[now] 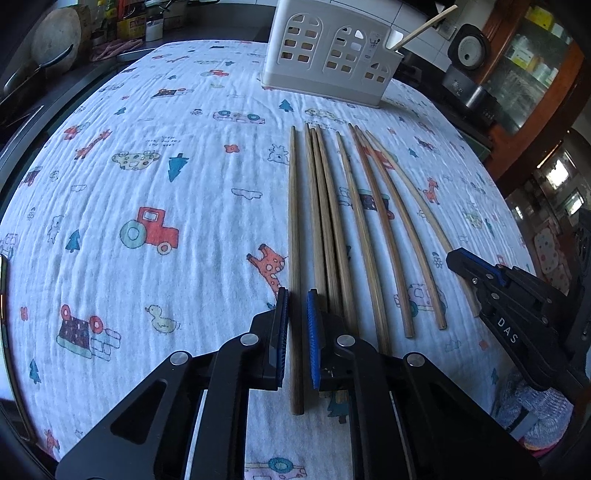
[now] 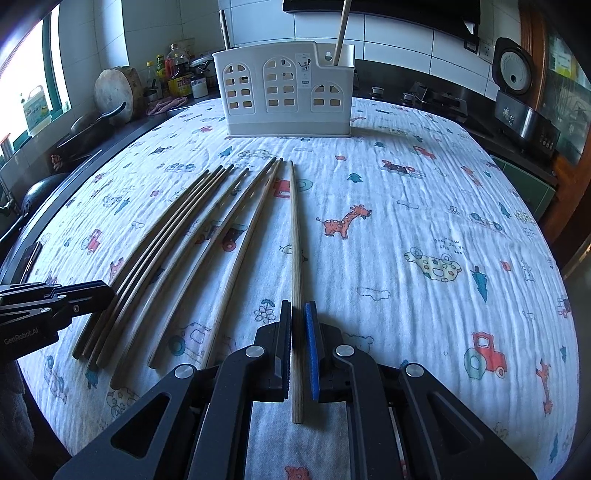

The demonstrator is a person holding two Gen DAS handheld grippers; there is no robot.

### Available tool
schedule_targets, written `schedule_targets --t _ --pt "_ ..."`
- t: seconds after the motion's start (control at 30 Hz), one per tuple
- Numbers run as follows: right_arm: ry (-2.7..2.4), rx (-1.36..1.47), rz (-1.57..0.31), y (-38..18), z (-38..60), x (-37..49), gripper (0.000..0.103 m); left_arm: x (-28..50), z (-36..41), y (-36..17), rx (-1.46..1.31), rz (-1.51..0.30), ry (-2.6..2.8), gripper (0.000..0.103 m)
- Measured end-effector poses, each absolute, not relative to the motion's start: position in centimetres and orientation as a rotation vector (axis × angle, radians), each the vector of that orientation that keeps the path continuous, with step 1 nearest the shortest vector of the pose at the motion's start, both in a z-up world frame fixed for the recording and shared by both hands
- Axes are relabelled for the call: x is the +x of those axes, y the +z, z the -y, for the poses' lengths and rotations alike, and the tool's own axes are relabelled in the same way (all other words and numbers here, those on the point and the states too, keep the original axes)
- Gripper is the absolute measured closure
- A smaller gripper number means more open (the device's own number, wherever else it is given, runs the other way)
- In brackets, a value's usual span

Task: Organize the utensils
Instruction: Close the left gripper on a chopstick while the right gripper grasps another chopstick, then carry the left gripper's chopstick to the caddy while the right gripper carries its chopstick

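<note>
Several wooden chopsticks lie side by side on the printed cloth (image 1: 147,184), tips pointing toward a white utensil holder (image 1: 325,55) (image 2: 284,96) at the far edge. One chopstick (image 2: 341,33) stands in the holder's right compartment. My left gripper (image 1: 296,293) is shut on the thick end of the leftmost chopstick (image 1: 294,221), which rests on the cloth. My right gripper (image 2: 297,304) is shut on the rightmost chopstick (image 2: 294,240), also flat on the cloth. Each gripper shows in the other's view: the right gripper (image 1: 452,258) at the right side, the left gripper (image 2: 109,291) at the left.
Bottles and a round chopping board (image 2: 114,88) stand on the dark counter at the back left. A stove (image 2: 436,98) and a rice cooker (image 2: 513,70) sit at the back right. A knitted bundle (image 1: 535,413) lies off the cloth's near right corner.
</note>
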State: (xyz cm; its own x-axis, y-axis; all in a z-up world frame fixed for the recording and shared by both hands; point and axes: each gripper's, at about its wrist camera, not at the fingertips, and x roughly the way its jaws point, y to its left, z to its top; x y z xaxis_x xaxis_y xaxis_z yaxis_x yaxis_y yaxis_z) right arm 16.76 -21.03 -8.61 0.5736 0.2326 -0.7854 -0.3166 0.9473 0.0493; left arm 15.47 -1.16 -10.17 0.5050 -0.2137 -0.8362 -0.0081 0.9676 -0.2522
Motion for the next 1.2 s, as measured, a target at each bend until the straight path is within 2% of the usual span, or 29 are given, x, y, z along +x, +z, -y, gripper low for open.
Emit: schedule_targets --t 0.1,0.33,0.8,1.2 --pt "0.323 -0.099 -0.908 -8.5 21.1 16.9 0.096 15.6 1.4 -10.1 -0.199 -1.047 -0.122 0.097" --pt "0.327 -0.094 -0.876 -7.1 21.4 16.5 0.096 15.7 1.1 -9.2 -0.187 -1.057 -0.146 0.097" --pt "0.348 -0.076 -0.709 -0.6 21.7 17.9 0.096 16.1 -0.6 -2.0 -0.196 -0.838 -0.175 0.097" --pt "0.376 -0.07 -0.641 2.3 20.3 22.1 0.096 19.4 -0.2 1.4 -0.178 -0.73 -0.221 0.097"
